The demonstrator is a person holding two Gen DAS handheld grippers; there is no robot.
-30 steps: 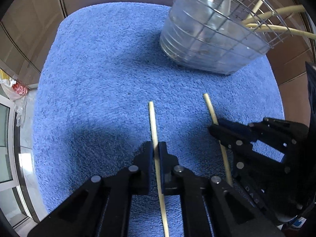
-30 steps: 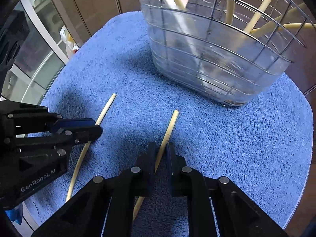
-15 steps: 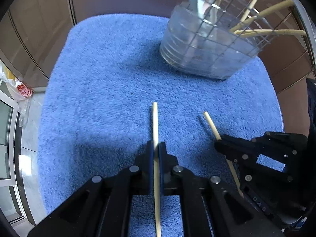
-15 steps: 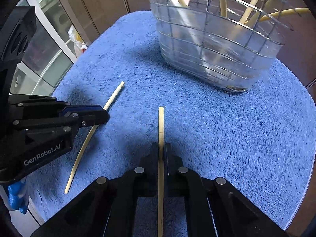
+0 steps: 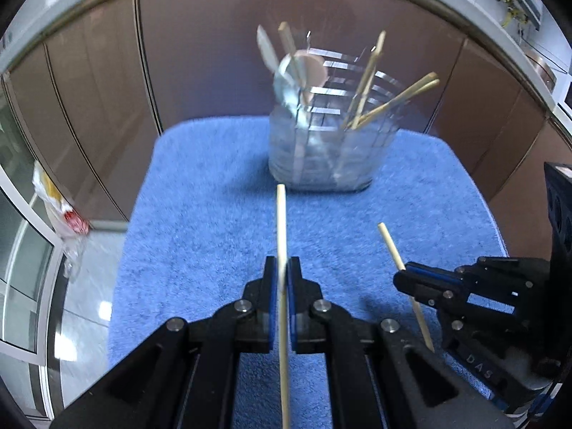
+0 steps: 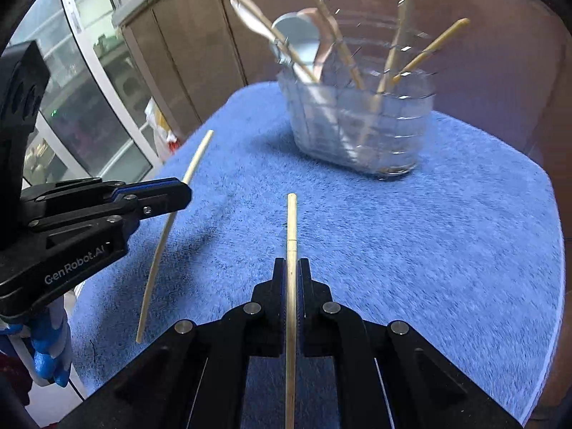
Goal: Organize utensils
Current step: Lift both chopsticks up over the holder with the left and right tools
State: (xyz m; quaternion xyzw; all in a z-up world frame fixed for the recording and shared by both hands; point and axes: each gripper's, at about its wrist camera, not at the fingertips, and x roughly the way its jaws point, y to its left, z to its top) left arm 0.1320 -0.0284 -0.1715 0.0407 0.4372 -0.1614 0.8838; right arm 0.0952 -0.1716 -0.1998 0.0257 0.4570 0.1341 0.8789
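Note:
My left gripper (image 5: 281, 274) is shut on a pale wooden chopstick (image 5: 281, 221) that points forward above the blue mat (image 5: 200, 221). My right gripper (image 6: 291, 275) is shut on a second chopstick (image 6: 291, 221), also held above the mat. Each gripper shows in the other's view: the right one (image 5: 402, 279) at the right of the left wrist view with its chopstick (image 5: 391, 246), the left one (image 6: 178, 193) at the left of the right wrist view with its chopstick (image 6: 195, 161). A wire utensil basket (image 5: 321, 153) with a clear liner stands at the mat's far side, holding several chopsticks and spoons; it also shows in the right wrist view (image 6: 361, 136).
Brown cabinet doors (image 5: 200, 60) rise behind the mat. A plastic bag (image 5: 64, 214) lies on the tiled floor at the left. The mat's edges drop off at left and right.
Both grippers have lifted their chopsticks off the mat and tilted upward and back, so the basket now appears farther away and upright.

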